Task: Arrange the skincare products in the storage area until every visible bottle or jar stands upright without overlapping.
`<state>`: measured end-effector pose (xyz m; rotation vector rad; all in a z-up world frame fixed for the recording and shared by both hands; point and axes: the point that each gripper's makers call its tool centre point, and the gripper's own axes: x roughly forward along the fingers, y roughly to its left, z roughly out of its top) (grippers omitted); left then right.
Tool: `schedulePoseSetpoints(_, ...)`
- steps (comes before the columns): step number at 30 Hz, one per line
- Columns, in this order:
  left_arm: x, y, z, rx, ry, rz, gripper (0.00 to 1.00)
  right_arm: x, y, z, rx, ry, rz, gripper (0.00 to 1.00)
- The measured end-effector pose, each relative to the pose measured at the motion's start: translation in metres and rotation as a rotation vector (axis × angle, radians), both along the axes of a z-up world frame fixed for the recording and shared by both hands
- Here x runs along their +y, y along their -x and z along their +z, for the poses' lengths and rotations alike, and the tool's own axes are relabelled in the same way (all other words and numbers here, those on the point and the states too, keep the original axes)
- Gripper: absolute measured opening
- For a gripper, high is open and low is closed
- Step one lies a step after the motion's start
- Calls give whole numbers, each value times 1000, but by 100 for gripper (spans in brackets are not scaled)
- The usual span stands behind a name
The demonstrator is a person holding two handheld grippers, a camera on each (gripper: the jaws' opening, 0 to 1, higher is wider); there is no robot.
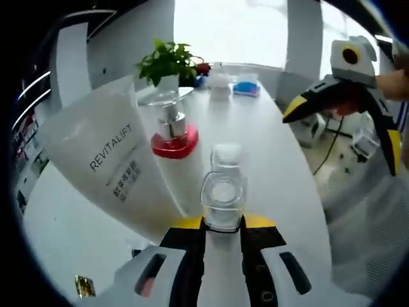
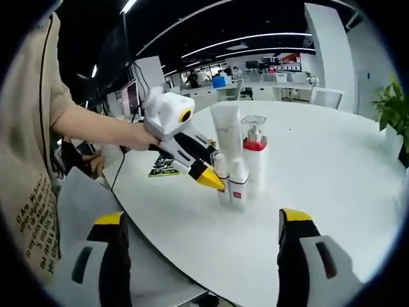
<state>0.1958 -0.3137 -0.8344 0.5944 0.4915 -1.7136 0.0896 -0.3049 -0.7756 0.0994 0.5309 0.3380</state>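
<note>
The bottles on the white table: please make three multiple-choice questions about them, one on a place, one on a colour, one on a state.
1. Where is the plant?
A. at the table's far edge
B. on the floor
C. in a tool

2. What colour is the collar of the pump bottle?
A. blue
B. red
C. green

3. How is the left tool?
A. wide open, empty
B. shut on the small clear bottle
C. holding the tube

Answers: A, it stands behind the bottles on the table; B, a red band shows under the pump; B, the jaws clasp the bottle's base.
</note>
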Motion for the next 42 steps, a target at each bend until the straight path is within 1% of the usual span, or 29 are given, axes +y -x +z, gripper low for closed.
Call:
schedulePoseSetpoints(8,0,-3,1,-2,4,-7,18,7,-3,0,3,-9,4,97)
schedulePoseSetpoints(16,4,-5,0,-2,-11,-4,18,10,-3,2,5,-11,4,97)
schedulePoseSetpoints(21,5,-4,1,15,-12,1,25,9,-3,4,6,-7,1,97)
schedulePoseSetpoints(27,9,-2,5,15,-19,-4,28,13,-2,8,3,-2,3,97)
schedulePoseSetpoints(30,15,-2,8,14,-26,-2,31,15,-3,12,-1,2,9,97)
schedulePoseSetpoints(33,24,-2,11,15,-34,9,37,19,-5,16,-9,7,17,97)
schedulePoseSetpoints(37,37,-2,16,13,-38,25,39,24,-6,21,-21,10,27,97)
schedulePoseSetpoints(42,58,-4,21,20,-46,76,47,29,-6,25,-30,13,36,97)
